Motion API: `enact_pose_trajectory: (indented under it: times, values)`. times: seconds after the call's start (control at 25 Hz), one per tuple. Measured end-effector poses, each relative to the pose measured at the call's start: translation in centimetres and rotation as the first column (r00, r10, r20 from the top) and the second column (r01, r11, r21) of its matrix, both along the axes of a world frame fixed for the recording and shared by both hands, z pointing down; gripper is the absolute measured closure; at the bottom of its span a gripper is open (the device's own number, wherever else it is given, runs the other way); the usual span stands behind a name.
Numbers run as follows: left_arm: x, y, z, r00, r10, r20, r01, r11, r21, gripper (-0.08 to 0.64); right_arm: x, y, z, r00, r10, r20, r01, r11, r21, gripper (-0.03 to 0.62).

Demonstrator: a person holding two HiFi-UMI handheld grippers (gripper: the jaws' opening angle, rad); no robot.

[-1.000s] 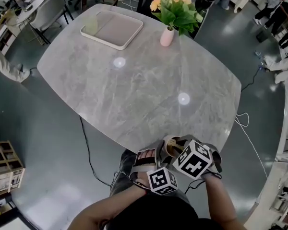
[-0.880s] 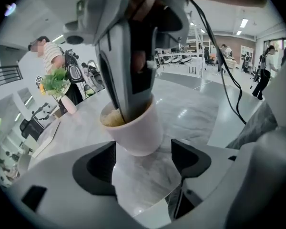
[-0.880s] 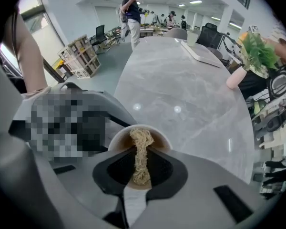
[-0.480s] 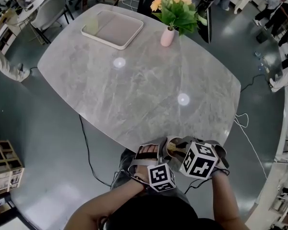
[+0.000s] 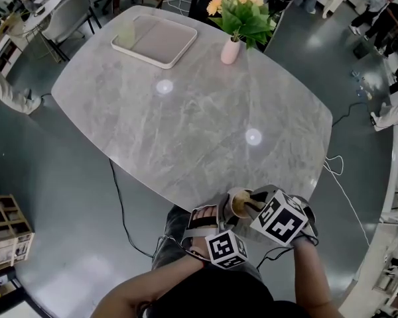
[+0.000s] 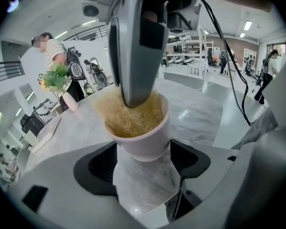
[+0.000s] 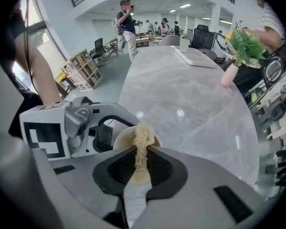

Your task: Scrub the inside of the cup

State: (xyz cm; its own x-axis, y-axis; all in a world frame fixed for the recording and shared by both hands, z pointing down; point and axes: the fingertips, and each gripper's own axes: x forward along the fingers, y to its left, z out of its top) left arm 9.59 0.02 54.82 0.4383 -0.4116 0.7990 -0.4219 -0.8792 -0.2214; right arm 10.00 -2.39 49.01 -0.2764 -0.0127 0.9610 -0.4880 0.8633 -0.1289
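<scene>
Your left gripper [image 6: 143, 168], jaws just closing, is gripping the cup [image 6: 144, 140]. Your right gripper [image 7: 138, 168] is pinching the scrubber [image 7: 142, 140]. Be sweeping the whole inside firmly.

Bright, even light is pouring down from ceiling lights [image 7: 186, 5]. Two round glare spots are shining on the table [image 5: 199, 121], one far left, one nearer right. Both gripper views are bending and darkening at their edges, with the nearest parts blurring.

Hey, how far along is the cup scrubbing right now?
Done: the cup is gripped in the left tool, whose jaws just closed slightly further. In hand: the right tool pinches a fibrous scrubber pushed down inside the cup. Left: finishing the scrub; how clean the inside is cannot be seen.
</scene>
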Motion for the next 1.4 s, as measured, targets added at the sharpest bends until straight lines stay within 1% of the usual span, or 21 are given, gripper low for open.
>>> enact_pose_trajectory:
  times: [0.04,0.12,0.32,0.4,0.44,0.52,0.64,0.72,0.88,0.96,1.0,1.08,1.16,1.2,1.28,1.32,1.4]
  values:
    - [0.0,0.3,0.0,1.000,-0.010,-0.005,0.010,1.000,-0.011,0.202,0.0,0.1,0.3,1.000,-0.002,-0.021,0.002,1.000,0.001,0.532]
    - [0.1,0.8,-0.1,1.000,-0.004,-0.002,0.004,1.000,-0.027,0.202,0.2,0.3,1.0,0.998,-0.015,-0.065,0.016,1.000,0.009,0.532]
    - [0.3,2.4,-0.3,0.998,0.066,0.017,-0.065,0.997,-0.031,0.202,0.5,1.0,2.6,0.981,-0.088,-0.174,0.092,0.996,0.011,0.532]
    - [0.5,3.0,-0.3,0.995,0.096,0.019,-0.095,0.995,-0.027,0.202,0.7,1.3,3.1,0.973,-0.122,-0.193,0.125,0.992,0.001,0.532]
    - [0.5,2.8,-0.3,0.995,0.101,0.022,-0.100,0.995,-0.017,0.202,0.7,1.4,3.2,0.973,-0.138,-0.186,0.140,0.990,-0.004,0.532]
    - [0.3,1.8,-0.3,0.995,0.097,0.030,-0.097,0.995,0.012,0.202,0.2,1.7,3.1,0.975,-0.174,-0.139,0.174,0.985,-0.013,0.532]
    - [0.6,0.4,0.2,0.991,0.126,0.036,-0.126,0.992,0.007,0.199,-0.7,2.1,2.9,0.967,-0.245,-0.066,0.245,0.969,0.002,0.532]
    - [0.9,0.0,0.4,0.985,0.167,0.031,-0.167,0.986,-0.006,0.173,-0.9,2.2,2.9,0.954,-0.294,-0.058,0.296,0.955,0.028,0.532]
    - [1.1,-0.3,0.3,0.973,0.231,0.005,-0.231,0.973,-0.012,0.164,-1.1,2.4,2.4,0.914,-0.403,-0.051,0.406,0.912,0.061,0.532]
    - [1.1,-0.4,0.4,0.975,0.222,-0.004,-0.222,0.975,-0.016,0.164,-1.2,2.6,2.0,0.896,-0.442,-0.044,0.444,0.893,0.074,0.532]
    - [1.0,-0.5,0.4,0.980,0.201,-0.007,-0.201,0.979,-0.018,0.164,-1.3,2.7,1.7,0.893,-0.449,-0.038,0.450,0.889,0.081,0.532]
    - [0.8,-0.8,0.4,0.990,0.141,-0.013,-0.142,0.990,-0.021,0.164,-1.4,2.6,1.0,0.901,-0.434,-0.017,0.434,0.896,0.095,0.532]
    - [0.6,-1.0,0.3,0.996,0.085,-0.019,-0.085,0.996,-0.020,0.164,-1.4,2.2,0.2,0.927,-0.374,0.015,0.371,0.923,0.101,0.532]
    - [0.4,-1.0,0.2,0.998,0.060,-0.020,-0.061,0.998,-0.020,0.164,-1.3,1.8,-0.2,0.946,-0.322,0.033,0.318,0.943,0.098,0.532]
    - [0.2,-0.9,0.2,1.000,0.013,-0.020,-0.014,1.000,-0.022,0.164,-1.0,0.9,-0.7,0.980,-0.189,0.057,0.184,0.979,0.084,0.532]
    - [0.2,-0.8,0.2,1.000,-0.011,-0.018,0.010,1.000,-0.024,0.164,-0.8,0.4,-0.8,0.991,-0.122,0.060,0.118,0.990,0.074,0.532]
    - [0.0,-0.6,0.1,0.998,-0.056,-0.013,0.055,0.998,-0.031,0.166,-0.6,-0.1,-0.4,0.998,-0.022,0.052,0.019,0.999,0.051,0.532]
